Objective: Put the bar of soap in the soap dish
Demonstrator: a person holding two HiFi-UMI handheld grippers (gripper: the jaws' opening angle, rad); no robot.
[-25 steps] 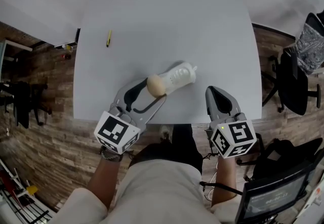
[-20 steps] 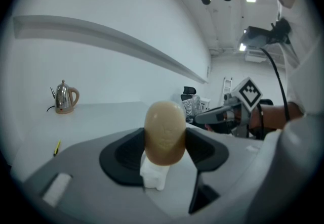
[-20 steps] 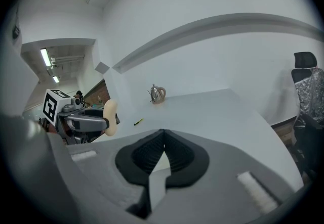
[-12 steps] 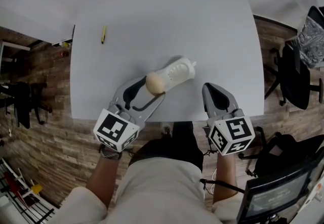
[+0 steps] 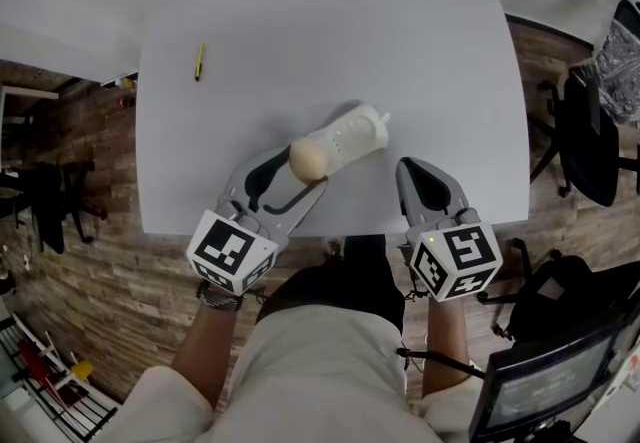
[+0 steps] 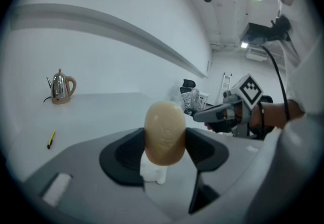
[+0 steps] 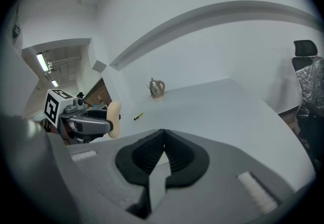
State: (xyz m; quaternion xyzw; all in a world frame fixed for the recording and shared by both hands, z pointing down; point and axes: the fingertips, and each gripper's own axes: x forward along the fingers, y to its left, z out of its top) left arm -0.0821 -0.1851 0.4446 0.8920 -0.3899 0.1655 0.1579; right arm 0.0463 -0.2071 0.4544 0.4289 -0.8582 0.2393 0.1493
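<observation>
The left gripper (image 5: 304, 171) squeezes the bar of soap (image 5: 308, 160) right above the near end of the soap dish (image 5: 355, 134), which stretches away rightward, while the right gripper (image 5: 408, 167) stays nearby, closed up and empty.

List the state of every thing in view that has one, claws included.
bar of soap, clamped on edge in the left claw
soap dish, lying on the table, nothing resting in it
left claw, shut on bar of soap
right claw, shut, empty
kettle, upright, lid on
yellow pen, lying flat on the table
</observation>
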